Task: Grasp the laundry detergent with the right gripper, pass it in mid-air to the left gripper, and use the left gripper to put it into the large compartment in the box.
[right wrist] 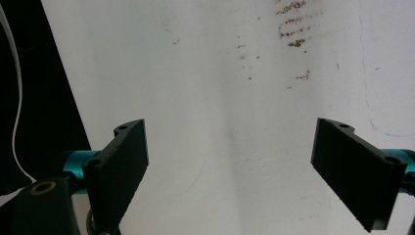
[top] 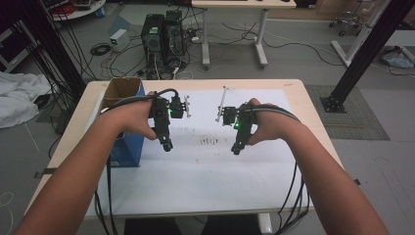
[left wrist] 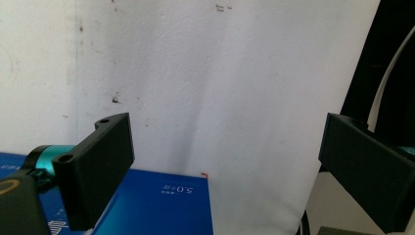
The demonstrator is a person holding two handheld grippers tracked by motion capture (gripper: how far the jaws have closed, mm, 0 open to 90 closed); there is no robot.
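High view takes in the wooden counter [top: 313, 127], most of its top covered by a white sheet [top: 205, 181] that carries a small patch of dark smudges [top: 209, 141] near its middle. At the counter's left edge stands a blue box [top: 128, 152] with an open brown cardboard top, just beside the person's left forearm. Both forearms come in from below; the left hand [top: 131, 120] and the right hand [top: 274, 122] each hold a black tool over the sheet, well apart from one another, with cables trailing back toward the person. The left gripper [top: 167, 145] hangs just right of the blue box, and in the left gripper view [left wrist: 225, 166] its jaws are spread wide with nothing between them, only white sheet beyond. The right gripper [top: 236, 149] sits near the smudges, and in the right gripper view [right wrist: 230, 166] its jaws likewise stand spread and empty above the sheet, the brownish smudges [right wrist: 293, 24] lying farther off at the top. Left gripper view also shows the blue box [left wrist: 156, 205] under the near jaw, printed with small white writing that reads "5.0" followed by characters too small to make out, seen upside down; further white lettering at the lower left corner is cut off and unreadable.
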